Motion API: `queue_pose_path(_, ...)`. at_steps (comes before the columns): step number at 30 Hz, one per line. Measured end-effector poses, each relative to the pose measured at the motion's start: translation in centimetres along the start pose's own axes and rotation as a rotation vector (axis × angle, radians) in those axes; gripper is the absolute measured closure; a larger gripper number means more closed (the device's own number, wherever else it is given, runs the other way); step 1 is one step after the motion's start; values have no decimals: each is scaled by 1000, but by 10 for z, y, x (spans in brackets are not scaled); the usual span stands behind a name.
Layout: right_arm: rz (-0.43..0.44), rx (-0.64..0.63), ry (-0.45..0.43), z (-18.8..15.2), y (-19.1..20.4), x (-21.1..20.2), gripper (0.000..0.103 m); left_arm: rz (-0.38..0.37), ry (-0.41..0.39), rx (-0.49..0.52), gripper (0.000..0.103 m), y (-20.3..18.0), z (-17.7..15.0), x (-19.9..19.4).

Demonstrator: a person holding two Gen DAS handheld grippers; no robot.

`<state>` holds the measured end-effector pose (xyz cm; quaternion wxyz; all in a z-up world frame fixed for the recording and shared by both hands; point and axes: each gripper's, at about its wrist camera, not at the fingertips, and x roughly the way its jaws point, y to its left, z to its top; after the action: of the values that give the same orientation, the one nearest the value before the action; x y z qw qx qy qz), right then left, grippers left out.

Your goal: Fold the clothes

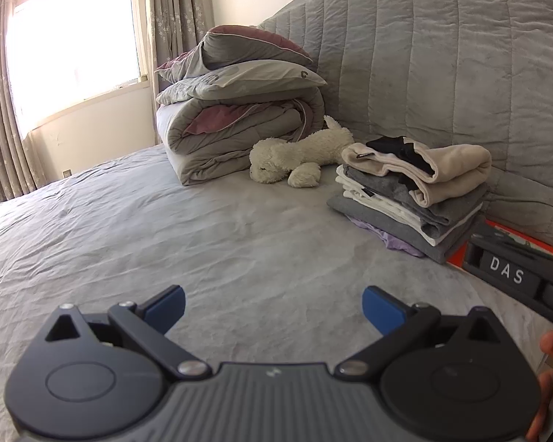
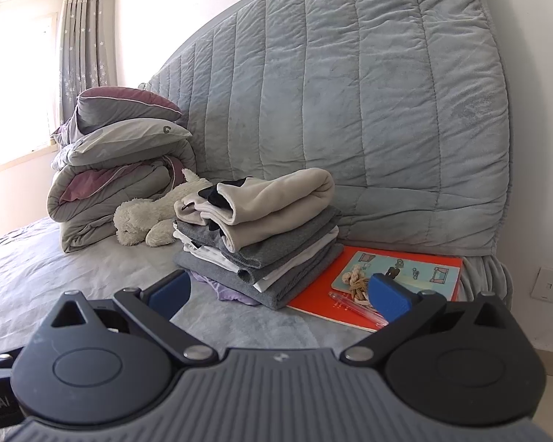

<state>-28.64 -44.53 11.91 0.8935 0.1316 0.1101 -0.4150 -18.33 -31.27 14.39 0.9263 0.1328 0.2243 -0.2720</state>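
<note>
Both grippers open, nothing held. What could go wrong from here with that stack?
1. The folded stack is uneven; its beige top garment sits loosely rolled and may slide off if nudged.
2. The stack overlaps the orange book, so it may tilt.
3. The pen and string lie near the right gripper; a reach could snag them.

Right hand-held gripper (image 2: 278, 293) hovering over bed (image 2: 73, 269), blue fingers spread wide, gripping nothing. Folded clothes stack (image 2: 261, 232) sitting beyond, beige piece topping it. Orange book (image 2: 320, 291) lying just right of stack. Plush toy (image 2: 147, 217) lying left, near folded quilt (image 2: 107, 191).
</note>
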Motion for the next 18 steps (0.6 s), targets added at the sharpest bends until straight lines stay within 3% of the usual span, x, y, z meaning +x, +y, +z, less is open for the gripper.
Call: queue_pose_path(18,1,-12,2,-2,2,0,0,-4,3,1,1,-2,-3,-1)
